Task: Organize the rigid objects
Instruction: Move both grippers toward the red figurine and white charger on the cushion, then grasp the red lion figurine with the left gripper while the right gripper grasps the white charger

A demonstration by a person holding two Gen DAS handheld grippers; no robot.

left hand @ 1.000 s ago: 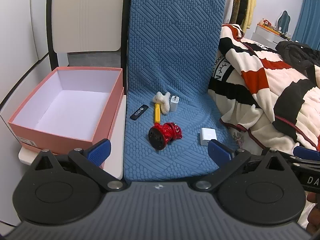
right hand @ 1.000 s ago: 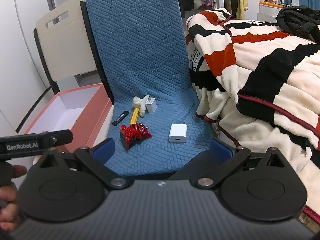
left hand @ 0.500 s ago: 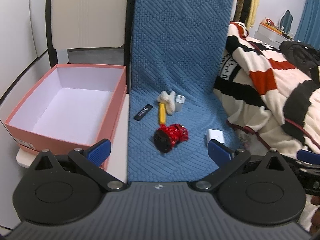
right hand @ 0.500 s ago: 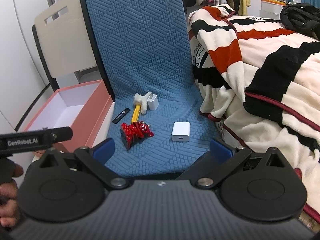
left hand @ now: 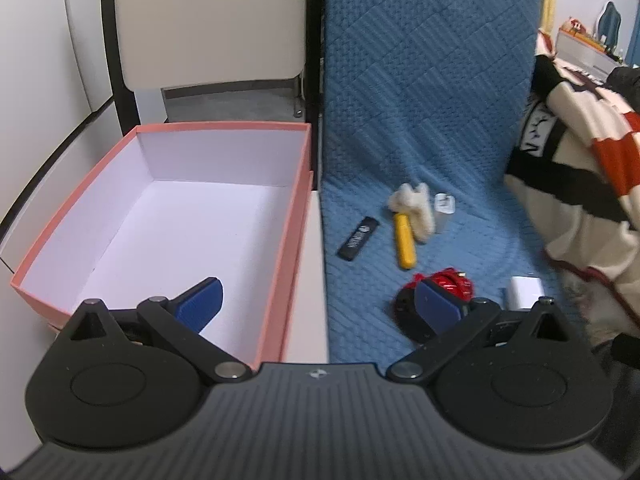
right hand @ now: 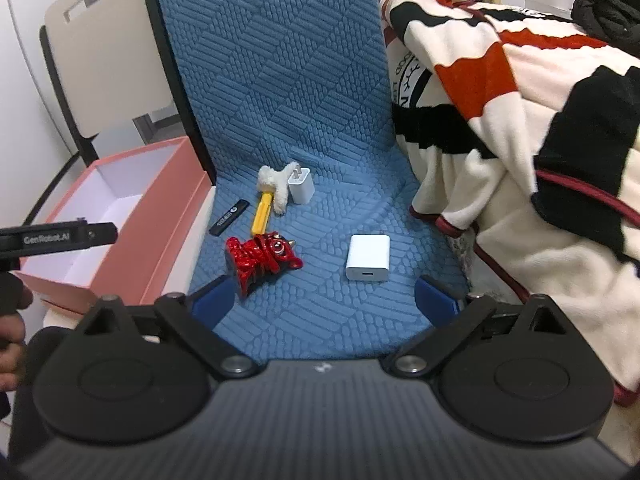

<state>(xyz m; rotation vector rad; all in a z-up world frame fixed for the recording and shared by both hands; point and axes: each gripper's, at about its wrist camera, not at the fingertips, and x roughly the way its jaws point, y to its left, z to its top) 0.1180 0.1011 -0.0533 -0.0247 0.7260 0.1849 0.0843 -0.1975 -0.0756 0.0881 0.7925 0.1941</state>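
Both hand-held grippers [left hand: 318,306] [right hand: 324,300] nearer the objects.

Black grippers [right hand: 324,300], blue fingers [right hand: 212,300]

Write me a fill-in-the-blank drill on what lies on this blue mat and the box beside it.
1. The pink box beside the blue mat holds ____ objects.
2. The red lion figurine lies on its ____.
3. The black stick lies between the pink box and the toy's ____ handle.
4. The flat white charger lies nearer the striped ____ than the figurine does.

Missing words: no; side; yellow; blanket
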